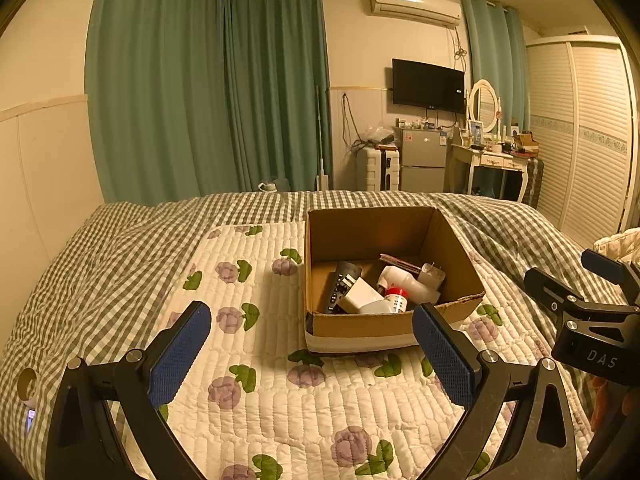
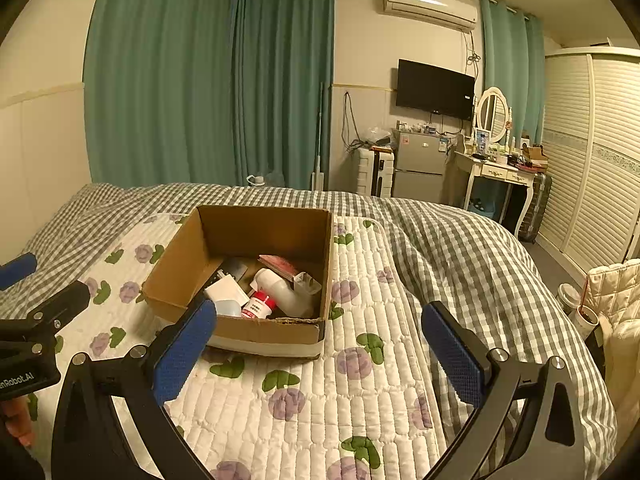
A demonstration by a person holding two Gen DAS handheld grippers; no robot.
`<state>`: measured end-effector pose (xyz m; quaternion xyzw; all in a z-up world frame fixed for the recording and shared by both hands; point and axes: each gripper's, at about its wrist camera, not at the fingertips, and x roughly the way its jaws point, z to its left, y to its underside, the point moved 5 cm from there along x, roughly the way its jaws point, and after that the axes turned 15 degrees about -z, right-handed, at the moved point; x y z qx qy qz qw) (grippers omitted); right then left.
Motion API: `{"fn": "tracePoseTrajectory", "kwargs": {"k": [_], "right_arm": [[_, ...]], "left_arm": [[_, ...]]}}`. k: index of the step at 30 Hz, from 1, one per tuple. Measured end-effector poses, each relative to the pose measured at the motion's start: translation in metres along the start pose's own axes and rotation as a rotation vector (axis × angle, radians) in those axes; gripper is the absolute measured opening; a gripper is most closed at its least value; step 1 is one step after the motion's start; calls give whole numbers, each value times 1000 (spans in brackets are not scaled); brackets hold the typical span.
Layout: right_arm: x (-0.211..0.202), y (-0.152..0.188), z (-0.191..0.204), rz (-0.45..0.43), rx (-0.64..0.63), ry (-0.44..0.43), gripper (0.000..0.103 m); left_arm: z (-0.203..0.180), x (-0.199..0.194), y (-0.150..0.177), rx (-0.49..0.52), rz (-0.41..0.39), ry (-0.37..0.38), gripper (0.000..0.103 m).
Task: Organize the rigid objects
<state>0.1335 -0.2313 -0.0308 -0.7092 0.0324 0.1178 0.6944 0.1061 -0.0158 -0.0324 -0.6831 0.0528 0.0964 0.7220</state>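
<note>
Bedroom, green curtains, checked blanket over the bed with a white flowered quilt on top. Cardboard box sits on the quilt, open-topped, well in from the bed edges. Inside: black remote, white spray bottle, red-capped bottle, white charger block, all jumbled and touching. Left gripper hovers near the box's front wall, fingers apart, holding nothing. Right gripper hovers likewise, fingers apart, empty. Bare quilt lies around the box. Wardrobe stands right of the bed.
</note>
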Motion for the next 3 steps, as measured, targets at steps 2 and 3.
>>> {"fn": "tracePoseTrajectory", "kwargs": {"k": [2,3], "right_arm": [[0,1,0,2,-1,0,103],[0,2,0,4,-3,2,103]], "left_arm": [[0,1,2,1,2,-1,103],[1,1,2,-1,3,-5,103]]}}
